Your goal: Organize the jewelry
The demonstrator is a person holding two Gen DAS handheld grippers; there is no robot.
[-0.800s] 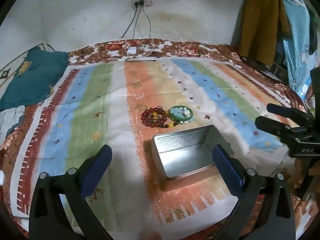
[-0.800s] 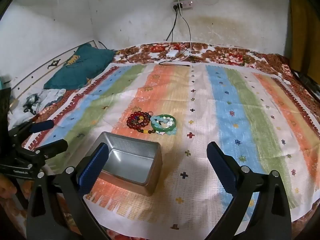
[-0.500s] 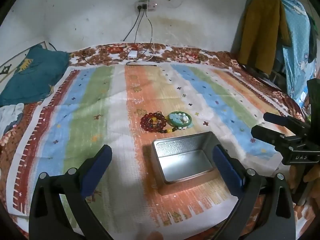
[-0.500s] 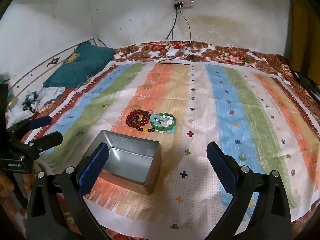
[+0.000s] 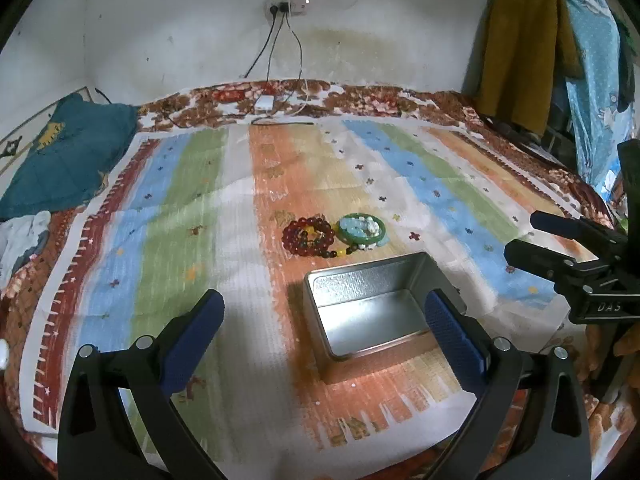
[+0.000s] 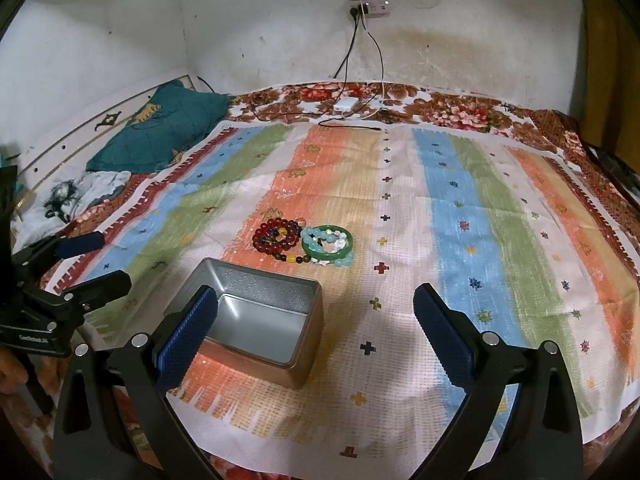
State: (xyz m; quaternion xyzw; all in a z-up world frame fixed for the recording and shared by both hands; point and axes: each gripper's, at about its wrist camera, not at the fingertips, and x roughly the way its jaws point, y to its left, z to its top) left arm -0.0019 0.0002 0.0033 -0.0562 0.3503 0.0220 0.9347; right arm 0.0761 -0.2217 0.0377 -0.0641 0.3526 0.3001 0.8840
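An empty open metal tin [image 5: 372, 312] [image 6: 260, 320] sits on the striped cloth [image 5: 200, 208] [image 6: 460, 240]. Just behind it lie a dark red bead bracelet [image 5: 306, 237] [image 6: 276, 236] and a green bangle [image 5: 380, 227] [image 6: 312, 247] with pale blue beads [image 5: 352, 227] [image 6: 320, 235] inside it, touching each other. My left gripper [image 5: 322, 328] is open and empty, hovering near the tin's front; it also shows in the right wrist view [image 6: 98, 260]. My right gripper [image 6: 316, 332] is open and empty, to the tin's right; it also shows in the left wrist view [image 5: 524, 236].
A teal pillow [image 5: 60, 152] [image 6: 168, 136] and crumpled white cloth [image 6: 72, 196] lie at the bed's left. A charger and cables [image 5: 276, 108] [image 6: 348, 108] lie at the back by the wall. Clothes [image 5: 552, 52] hang at the right.
Both grippers have drawn back and risen slightly, so the tin and bracelets sit a little farther off. Nothing on the cloth has moved.
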